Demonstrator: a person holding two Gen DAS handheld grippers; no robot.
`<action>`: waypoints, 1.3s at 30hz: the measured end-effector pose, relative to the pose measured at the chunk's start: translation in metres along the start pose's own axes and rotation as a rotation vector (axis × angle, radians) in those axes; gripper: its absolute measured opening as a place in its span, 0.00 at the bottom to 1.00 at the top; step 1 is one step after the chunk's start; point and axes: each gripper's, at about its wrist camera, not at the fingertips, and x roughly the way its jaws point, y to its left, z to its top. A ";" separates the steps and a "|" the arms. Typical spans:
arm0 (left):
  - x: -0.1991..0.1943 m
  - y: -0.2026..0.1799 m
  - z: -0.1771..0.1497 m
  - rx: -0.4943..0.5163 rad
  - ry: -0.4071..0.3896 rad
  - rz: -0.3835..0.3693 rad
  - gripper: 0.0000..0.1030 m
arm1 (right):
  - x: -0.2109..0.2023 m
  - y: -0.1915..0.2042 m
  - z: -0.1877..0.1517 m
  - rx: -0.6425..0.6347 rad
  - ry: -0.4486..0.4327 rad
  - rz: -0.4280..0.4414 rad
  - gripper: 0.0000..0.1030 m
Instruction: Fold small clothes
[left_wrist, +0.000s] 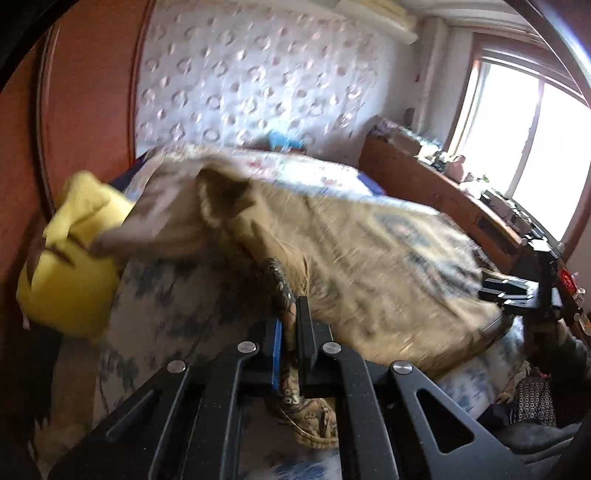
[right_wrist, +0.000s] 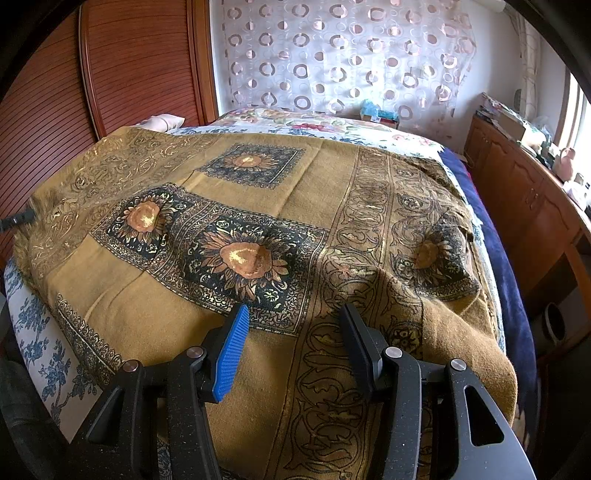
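Fingers of the left gripper (left_wrist: 290, 325) are pinched tight on a bunched edge of the scarf (left_wrist: 369, 258), the patterned hem squeezed between the blue pad and the black one and spilling out below them. From that grip the cloth is lifted and runs off to the right across the bed (left_wrist: 155, 317), blurred in the left wrist view, with a fold humped up near the yellow pillow (left_wrist: 70, 273) at the left. At the far right of that view the right gripper (left_wrist: 517, 291) shows as a black frame beside the cloth's edge. Seen from the right wrist, the right gripper (right_wrist: 295, 332) has its fingers spread wide apart, holding nothing, poised just over the scarf (right_wrist: 258, 221), which lies spread over most of the bed (right_wrist: 33, 332). The scarf is mustard brown with dark squares bearing orange flowers and a scrolled border down its right side; its right corner is rumpled into a raised fold. A floral bedsheet shows beyond its far edge, and a blue-flowered sheet under its near left edge. A wooden cabinet (right_wrist: 524, 199) stands along the right wall, cluttered on top, and a ringed curtain (right_wrist: 332, 55) hangs behind the bed.
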 end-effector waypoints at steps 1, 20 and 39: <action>-0.001 -0.005 0.004 0.012 -0.008 -0.005 0.07 | 0.000 0.000 0.000 0.001 -0.001 0.000 0.52; -0.006 -0.091 0.080 0.166 -0.160 -0.186 0.06 | -0.001 0.001 -0.001 0.007 -0.002 0.005 0.52; 0.033 -0.198 0.115 0.326 -0.111 -0.341 0.06 | -0.078 -0.009 -0.003 0.074 -0.161 -0.047 0.52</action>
